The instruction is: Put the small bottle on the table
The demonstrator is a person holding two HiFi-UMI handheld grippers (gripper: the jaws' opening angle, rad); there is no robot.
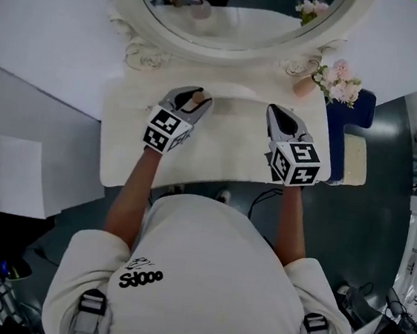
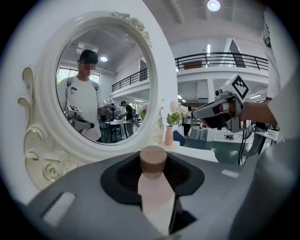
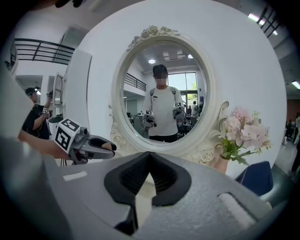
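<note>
the left tool (image 1: 191, 99) pinches the small bottle (image 2: 153, 190), a pale pink one with a wooden cap (image 2: 153, 158). its jaws are clamped on the body, and the cap end pokes out ahead toward the mirror (image 1: 231, 30). the bottle hangs in the air over the white table (image 1: 217, 160), not resting on it. the right tool (image 1: 282, 120) is alongside with its tips pressed together and nothing between them. the main risk, as i judge it, is the lean. the bottle lies closer to level than upright, so if the grip lets go before the base sits flat, it could topple and roll off the narrow top. a careless reach forward could also bump the mirror frame or the vase of flowers (image 1: 336, 83) just beside it.
</note>
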